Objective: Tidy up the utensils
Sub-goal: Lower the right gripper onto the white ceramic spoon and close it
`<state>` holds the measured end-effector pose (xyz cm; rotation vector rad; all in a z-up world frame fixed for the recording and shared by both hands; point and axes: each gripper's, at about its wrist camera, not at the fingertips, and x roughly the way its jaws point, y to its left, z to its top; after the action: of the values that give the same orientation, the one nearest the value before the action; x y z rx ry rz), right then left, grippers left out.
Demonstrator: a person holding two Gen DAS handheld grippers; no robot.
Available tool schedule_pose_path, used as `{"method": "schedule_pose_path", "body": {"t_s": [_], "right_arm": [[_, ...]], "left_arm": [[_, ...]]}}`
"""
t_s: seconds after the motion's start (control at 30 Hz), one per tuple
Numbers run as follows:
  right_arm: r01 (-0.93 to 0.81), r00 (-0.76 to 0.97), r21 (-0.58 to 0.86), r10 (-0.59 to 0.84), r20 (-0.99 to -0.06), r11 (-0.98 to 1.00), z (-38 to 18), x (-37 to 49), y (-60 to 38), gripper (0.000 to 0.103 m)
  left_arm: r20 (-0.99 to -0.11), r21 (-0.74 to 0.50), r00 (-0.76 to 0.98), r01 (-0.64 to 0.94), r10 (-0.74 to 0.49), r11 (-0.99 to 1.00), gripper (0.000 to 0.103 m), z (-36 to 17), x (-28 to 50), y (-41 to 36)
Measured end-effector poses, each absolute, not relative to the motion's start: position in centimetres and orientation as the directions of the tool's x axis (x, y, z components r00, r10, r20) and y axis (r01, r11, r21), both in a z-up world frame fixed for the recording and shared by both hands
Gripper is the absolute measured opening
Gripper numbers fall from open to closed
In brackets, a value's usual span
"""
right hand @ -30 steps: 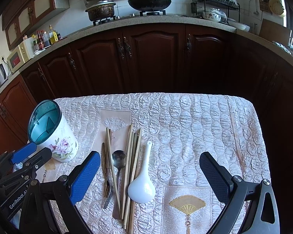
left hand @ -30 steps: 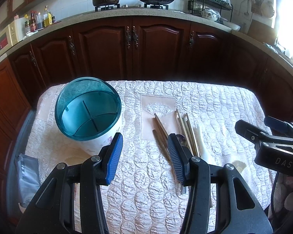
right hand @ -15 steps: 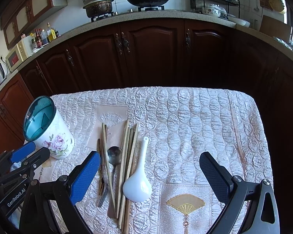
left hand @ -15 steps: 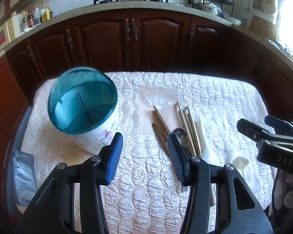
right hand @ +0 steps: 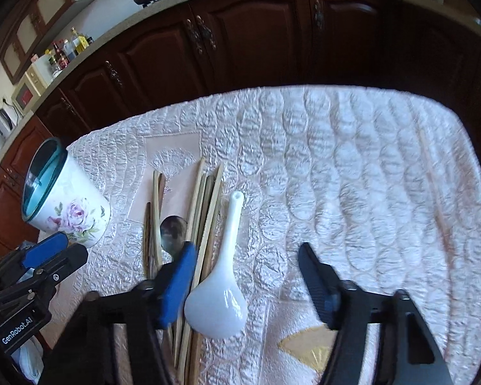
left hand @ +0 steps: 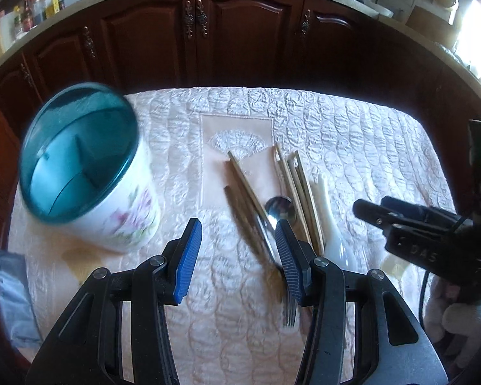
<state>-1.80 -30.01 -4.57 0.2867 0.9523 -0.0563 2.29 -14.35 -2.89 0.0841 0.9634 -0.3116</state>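
At the left of the quilted pale-pink cloth covering the surface [right hand: 352,160] stood the white floral ceramic holder with the teal divided inside [left hand: 89,173], upright and empty. It sat larger and further left in the left wrist view than a second before, and the loose pile showed nearer in both views, so both claws had come down toward the utensils. That put the work at its first pick, with nothing yet in the holder.

The left claw [left hand: 239,256] hung with its blue pads apart, over bare cloth between the holder and the pile, holding nothing. Its right pad stood in front of the steel spoon [left hand: 280,207] and the fork [left hand: 290,316]; whether it touched them could not be told.

Next came the bundle of wooden chopsticks [right hand: 205,211], lying lengthwise, then the white ceramic soup spoon [right hand: 219,301] just beside them.

The right claw [right hand: 250,285], wide a moment earlier, was closing. The soup spoon's bowl lay between its pads, the left pad close against the bowl and over the chopsticks, the right pad clear of it, so no grip was made yet.
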Motion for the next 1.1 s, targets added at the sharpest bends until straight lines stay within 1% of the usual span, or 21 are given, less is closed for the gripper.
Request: {"method": "schedule_pose_path", "body": {"t_s": [0.1,0.2,0.27,0.4,0.53,0.57,0.7,0.87,0.9,0.93,0.97,1.03,1.1], "right_arm": [[0.168,0.57,0.252,0.115,-0.814,0.953,-5.6,-0.4,-30.7,0.053],[0.159,0.544,0.261,0.136,-0.828,0.952,-6.9,1.3,-31.0,0.045],[0.155,0.535,0.279,0.157,-0.83,0.948,-7.5,2.2,-31.0,0.044],[0.152,0.516,0.309,0.191,-0.835,0.939,-8.9,3.9,-31.1,0.035],[0.149,0.518,0.304,0.188,-0.835,0.941,-9.5,4.8,-31.5,0.017],[0.144,0.518,0.305,0.191,-0.834,0.942,-9.6,4.9,-31.5,0.015],[0.153,0.523,0.266,0.15,-0.839,0.952,-8.9,3.1,-33.6,0.014],[0.171,0.527,0.315,0.184,-0.83,0.933,-9.2,1.9,-35.3,0.014],[0.173,0.527,0.326,0.193,-0.828,0.929,-9.2,1.8,-35.6,0.015],[0.175,0.528,0.336,0.2,-0.825,0.925,-9.3,1.6,-35.8,0.015],[0.178,0.53,0.35,0.211,-0.822,0.92,-9.3,1.6,-36.0,0.015],[0.173,0.532,0.36,0.22,-0.818,0.917,-9.3,1.5,-36.3,0.016],[0.168,0.535,0.369,0.23,-0.813,0.914,-9.4,1.9,-36.4,0.016]], "left_arm": [[-0.827,-0.058,0.522,0.292,-0.21,0.955,0.047,-3.0,3.8,-15.3],[-0.833,-0.037,0.519,0.296,-0.193,0.954,0.047,-3.3,5.1,-16.4],[-0.842,-0.02,0.51,0.296,-0.175,0.955,0.047,-3.7,6.0,-17.1],[-0.863,-0.001,0.484,0.282,-0.143,0.959,0.047,-4.4,8.0,-18.5],[-0.88,0.024,0.463,0.255,-0.1,0.967,0.047,-5.5,9.9,-20.2],[-0.886,0.018,0.453,0.246,-0.098,0.969,0.047,-5.8,10.4,-20.4],[-0.899,0.015,0.432,0.196,-0.072,0.98,0.047,-6.7,12.1,-20.6],[-0.922,0.01,0.383,0.18,-0.061,0.984,0.047,-8.1,13.1,-21.0],[-0.922,0.011,0.383,0.184,-0.061,0.983,0.045,-8.2,13.1,-21.1],[-0.919,0.008,0.389,0.186,-0.066,0.982,0.037,-8.4,13.1,-21.1],[-0.918,0.006,0.39,0.186,-0.068,0.982,0.023,-8.5,13.0,-21.1],[-0.922,-0.01,0.378,0.185,-0.08,0.983,0.01,-8.7,12.9,-20.5],[-0.915,-0.029,0.39,0.189,-0.102,0.982,0.006,-8.9,12.9,-20.3]]}}
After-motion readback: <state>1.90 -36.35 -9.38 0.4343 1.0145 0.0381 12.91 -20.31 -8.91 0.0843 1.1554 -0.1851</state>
